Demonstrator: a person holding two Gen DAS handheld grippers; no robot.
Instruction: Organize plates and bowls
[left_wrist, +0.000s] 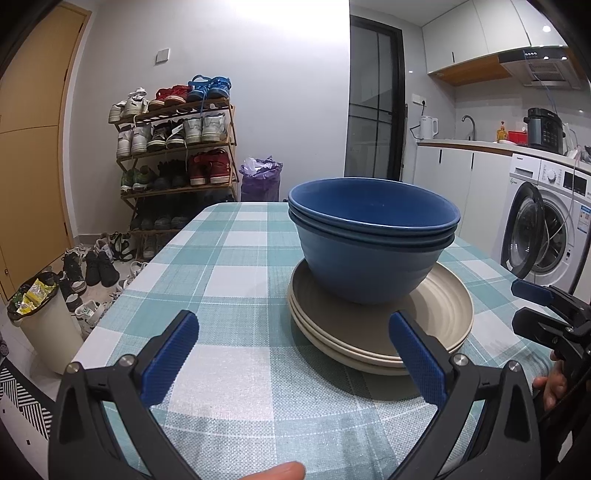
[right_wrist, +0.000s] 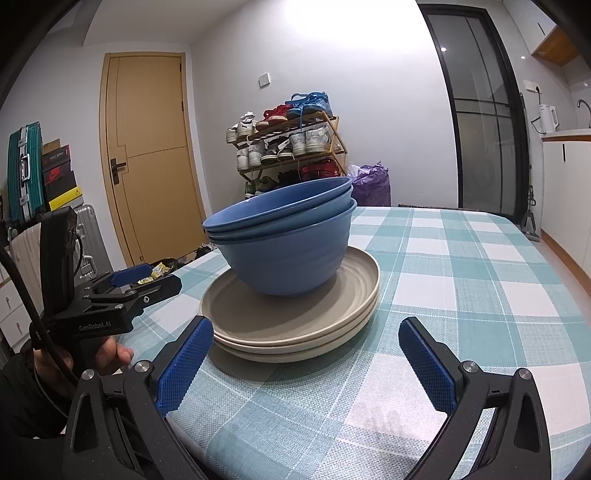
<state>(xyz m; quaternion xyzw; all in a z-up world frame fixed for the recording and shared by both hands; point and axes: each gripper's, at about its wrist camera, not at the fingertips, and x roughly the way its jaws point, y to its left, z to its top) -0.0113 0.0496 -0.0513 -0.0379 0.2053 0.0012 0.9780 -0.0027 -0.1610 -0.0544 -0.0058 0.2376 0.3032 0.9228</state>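
Claws (left_wrist: 293, 343) (right_wrist: 306, 354) level (both agape), apparently empty.

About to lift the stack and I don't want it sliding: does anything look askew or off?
The blue bowls sit off-centre on the beige plates, toward one rim. The top bowl's rim looks slightly tilted, though the fisheye may exaggerate it. Nothing is spilled or chipped. Both tongs are open and clear.

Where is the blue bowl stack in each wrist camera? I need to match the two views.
Left wrist: the blue bowl stack sits right of centre, on the beige plates, beyond the open left gripper.
Right wrist: the blue bowl stack sits just left of centre, on the same plates.
Shared landmark: the shoe rack behind the table.
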